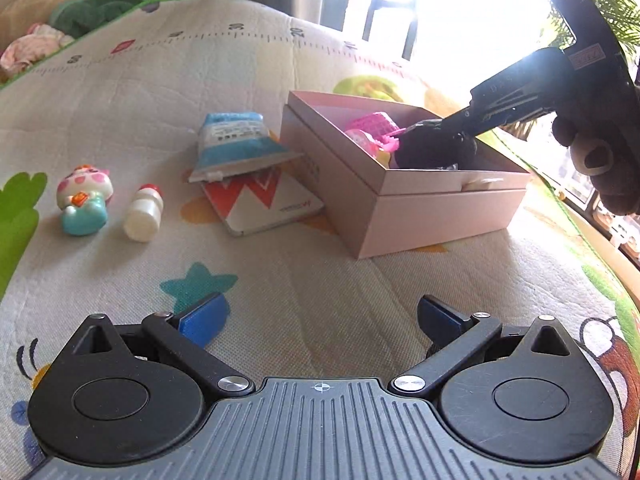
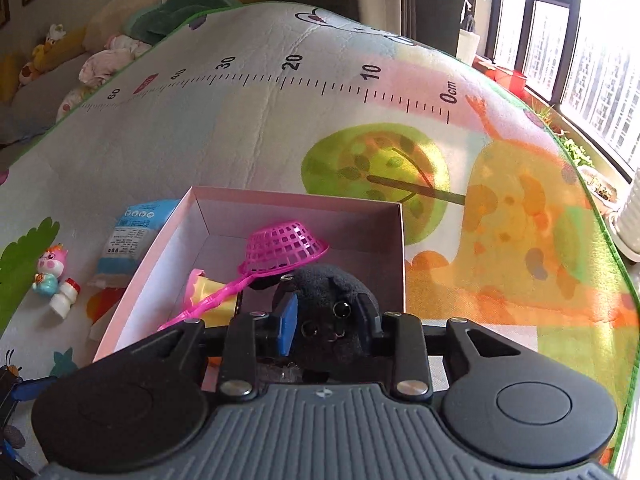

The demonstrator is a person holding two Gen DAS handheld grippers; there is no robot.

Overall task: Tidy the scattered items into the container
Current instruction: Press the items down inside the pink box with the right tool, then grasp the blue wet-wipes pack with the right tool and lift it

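A pink open box (image 1: 420, 208) sits on the play mat and holds a pink plastic strainer (image 2: 284, 248), a yellow item (image 2: 212, 288) and a black plush toy (image 2: 328, 292). My right gripper (image 2: 329, 316) reaches down into the box, its pads pressed on either side of the plush; the left wrist view shows it (image 1: 448, 126) coming in from the right. Left of the box lie a blue-and-white pouch (image 1: 236, 144), a red zigzag card box (image 1: 264, 204), a white bottle with a red cap (image 1: 144, 212) and a pink-and-teal figurine (image 1: 84, 200). My left gripper (image 1: 320, 316) hovers open over the mat, holding nothing.
The mat (image 2: 280, 128) carries a printed ruler and cartoon shapes. Pillows and folded clothes (image 2: 120, 48) line its far left edge. A window with potted plants (image 2: 592, 184) borders the right side. A gloved hand (image 1: 592, 160) grips the right tool.
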